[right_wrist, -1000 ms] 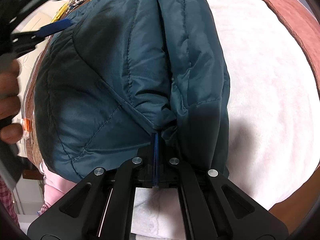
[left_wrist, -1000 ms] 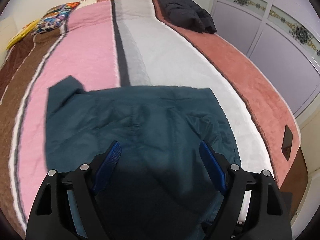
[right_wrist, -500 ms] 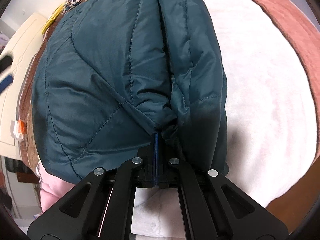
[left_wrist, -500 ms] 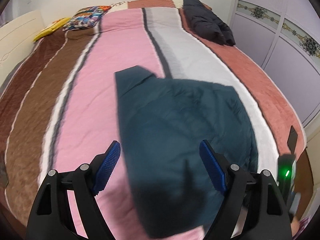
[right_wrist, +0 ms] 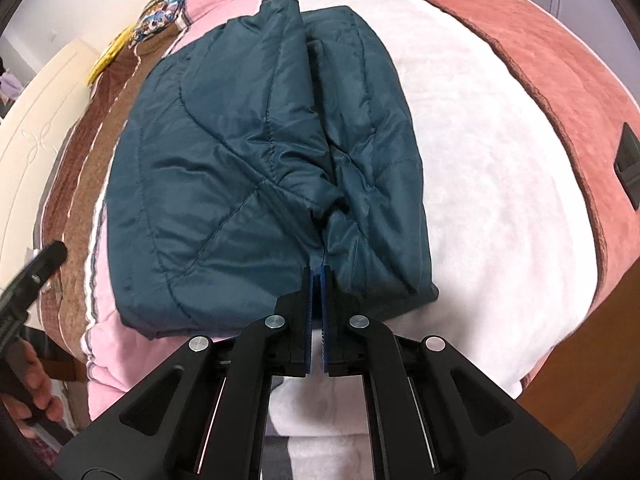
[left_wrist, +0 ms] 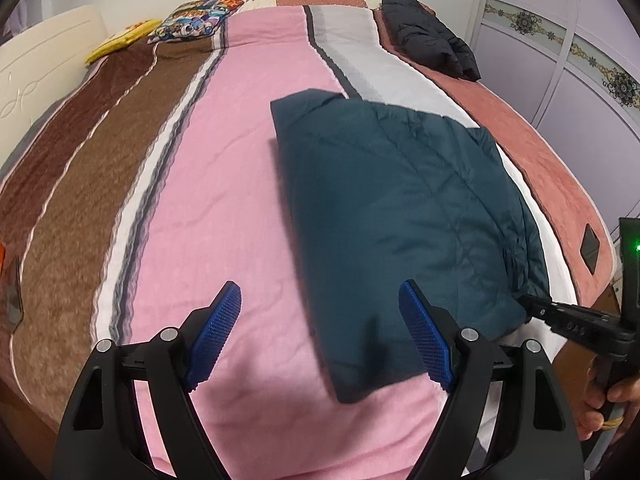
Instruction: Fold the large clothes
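The teal jacket point(right_wrist: 256, 168) lay folded on the bed point(left_wrist: 224, 184), toward its right side. My right fingers point(right_wrist: 316, 280) were opening at its near hem, fabric between them, to release the fold. My left fingers point(left_wrist: 320, 336) hovered wide apart, empty.

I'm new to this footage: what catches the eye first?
A folded teal quilted jacket lies across the pink and white stripes of the striped bedspread. The right gripper sits at its near edge, jaws just starting to part. A black jacket lies at the bed's far corner.
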Tool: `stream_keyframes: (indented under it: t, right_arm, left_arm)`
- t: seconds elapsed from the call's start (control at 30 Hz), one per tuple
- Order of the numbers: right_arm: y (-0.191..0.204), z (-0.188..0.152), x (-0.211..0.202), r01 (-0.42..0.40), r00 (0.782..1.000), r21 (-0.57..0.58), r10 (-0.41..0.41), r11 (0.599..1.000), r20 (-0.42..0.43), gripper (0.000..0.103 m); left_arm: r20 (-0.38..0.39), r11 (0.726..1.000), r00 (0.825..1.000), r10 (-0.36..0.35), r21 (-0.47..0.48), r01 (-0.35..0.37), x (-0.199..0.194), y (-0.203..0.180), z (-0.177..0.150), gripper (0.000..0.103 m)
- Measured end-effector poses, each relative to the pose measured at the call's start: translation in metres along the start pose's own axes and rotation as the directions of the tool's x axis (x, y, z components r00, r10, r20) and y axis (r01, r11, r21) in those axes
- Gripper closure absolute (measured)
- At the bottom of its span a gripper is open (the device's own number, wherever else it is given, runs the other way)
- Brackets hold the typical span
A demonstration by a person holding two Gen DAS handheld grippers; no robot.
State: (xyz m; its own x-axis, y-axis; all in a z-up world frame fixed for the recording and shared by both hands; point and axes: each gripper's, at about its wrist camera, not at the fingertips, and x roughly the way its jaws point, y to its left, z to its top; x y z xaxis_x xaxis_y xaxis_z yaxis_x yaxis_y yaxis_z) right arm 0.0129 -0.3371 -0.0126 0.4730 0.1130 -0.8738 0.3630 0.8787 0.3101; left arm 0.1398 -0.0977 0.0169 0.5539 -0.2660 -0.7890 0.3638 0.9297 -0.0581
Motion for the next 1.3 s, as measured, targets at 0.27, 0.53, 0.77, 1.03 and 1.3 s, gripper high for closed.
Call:
stream_keyframes:
  t: [0.27, 0.53, 0.77, 1.03, 1.3]
  right_arm:
    - [0.002, -0.015, -0.017, 0.011, 0.999, -0.027, -0.01, 1.0, 0.043, 0.098]
    - [0.007, -0.019, -0.027, 0.004, 0.995, -0.048, 0.001, 0.999, 0.103, 0.098]
    - [0.009, -0.011, -0.027, 0.008, 0.993, -0.062, 0.0, 0.998, 0.119, 0.098]
    - [0.007, -0.01, -0.008, 0.044, 0.996, -0.077, -0.038, 0.996, 0.078, 0.098]
    - [0.004, -0.015, 0.009, 0.066, 0.997, -0.081, -0.064, 0.995, 0.035, 0.098]
  left_arm:
    - [-0.03, 0.999, 0.999, -0.04, -0.035, 0.038, 0.001, 0.002, -0.025, 0.024]
    - [-0.047, 0.986, 0.989, -0.143, -0.096, 0.138, -0.004, 0.003, -0.043, 0.032]
    - [-0.048, 0.976, 0.98, -0.195, -0.109, 0.189, -0.005, -0.002, -0.039, 0.043]
    - [-0.08, 0.978, 0.976, -0.201, -0.068, 0.196, 0.011, -0.018, -0.035, 0.046]
    - [-0.152, 0.984, 0.974, -0.17, -0.071, 0.161, 0.034, -0.021, -0.044, 0.048]
